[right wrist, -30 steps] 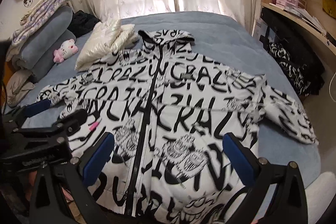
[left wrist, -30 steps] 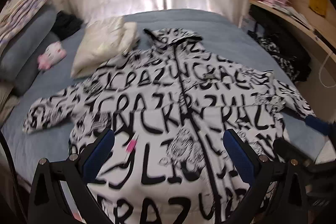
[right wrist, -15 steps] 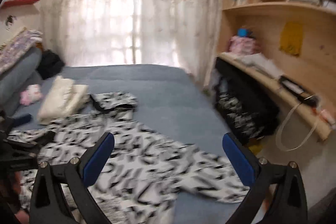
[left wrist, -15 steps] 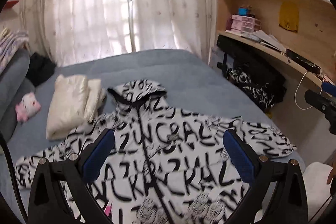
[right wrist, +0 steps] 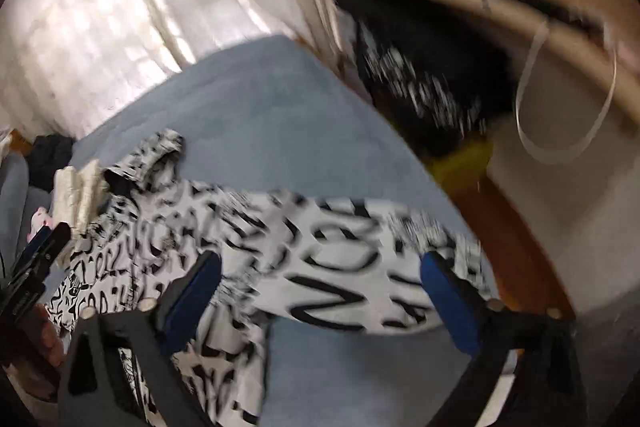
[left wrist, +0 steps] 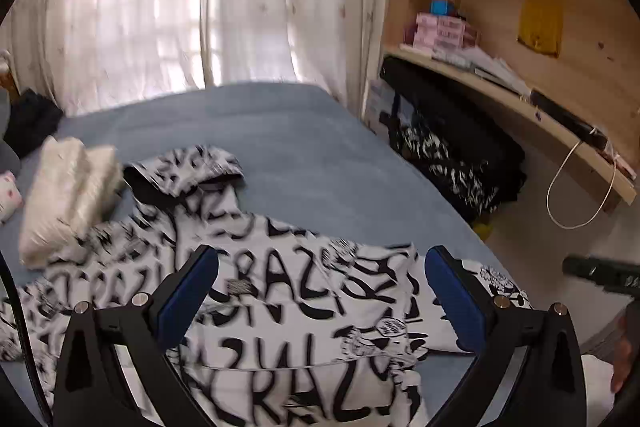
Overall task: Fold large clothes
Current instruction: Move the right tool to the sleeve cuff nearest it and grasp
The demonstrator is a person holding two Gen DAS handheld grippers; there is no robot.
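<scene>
A white hooded jacket with black lettering (left wrist: 288, 299) lies spread front-up on the blue bed (left wrist: 304, 163), its hood toward the window. My left gripper (left wrist: 320, 291) hangs open above the jacket's right side, nothing between its blue pads. My right gripper (right wrist: 320, 291) hovers over the jacket's right sleeve (right wrist: 344, 267); its jaws are wide and closing, and the sleeve lies below them, untouched. The right gripper's tip (left wrist: 600, 273) shows at the far right of the left wrist view. The left gripper's body (right wrist: 36, 263) appears at the left edge of the blurred right wrist view.
A folded cream garment (left wrist: 68, 195) and a pink plush toy (left wrist: 8, 195) lie left of the hood. A black-and-white bag (left wrist: 452, 155) stands under a wooden shelf desk (left wrist: 520, 99) right of the bed. A white cord (left wrist: 580, 195) hangs from the desk. Curtains (left wrist: 200, 7) cover the window behind.
Both grippers have swung rightward from the jacket's middle to its right side. The right wrist view has rolled and tilted down onto the right sleeve. The jacket lies as before.
</scene>
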